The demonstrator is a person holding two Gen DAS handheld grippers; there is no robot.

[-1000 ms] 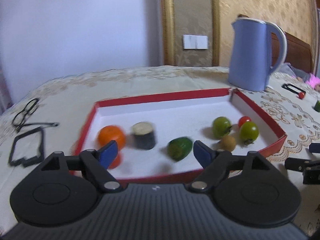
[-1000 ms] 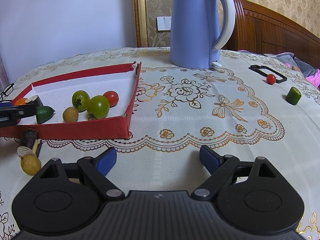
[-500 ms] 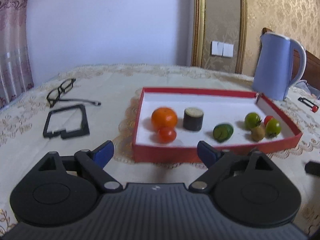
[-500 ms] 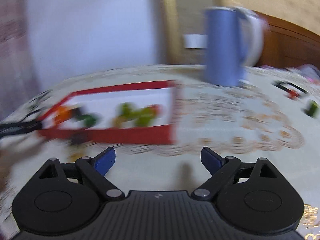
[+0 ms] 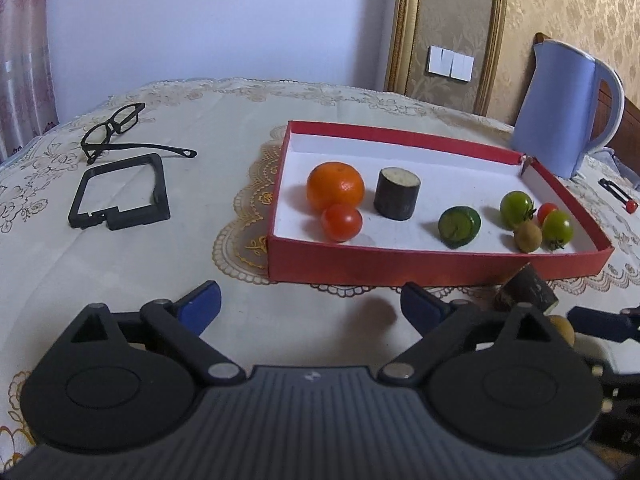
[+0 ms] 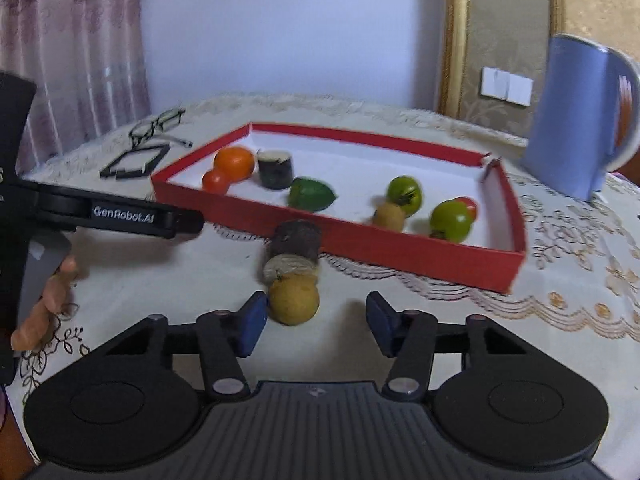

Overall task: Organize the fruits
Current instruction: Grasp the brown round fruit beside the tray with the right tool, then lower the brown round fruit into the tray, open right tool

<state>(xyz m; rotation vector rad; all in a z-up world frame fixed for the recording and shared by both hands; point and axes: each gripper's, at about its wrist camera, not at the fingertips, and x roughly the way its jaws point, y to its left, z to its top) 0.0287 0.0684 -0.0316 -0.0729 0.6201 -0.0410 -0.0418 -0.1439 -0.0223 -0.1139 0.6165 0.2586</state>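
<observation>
Both claws are spread and hold nothing. The right claw hovers over the desk, a yellow fruit at its 11 o'clock beside its left finger. The left claw faces the red tray of fruit at 12 o'clock.

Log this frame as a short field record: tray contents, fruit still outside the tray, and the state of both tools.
tray: red tray, white inside
in tray: orange, red tomato, dark cylinder, green piece, two green tomatoes, small red tomato, brown fruit
outside tray: yellow-brown fruit and dark cylinder piece, on the tablecloth in front of the tray
left tool: open, empty
right tool: open, the yellow-brown fruit just ahead of its left finger
background: blue kettle, glasses
</observation>
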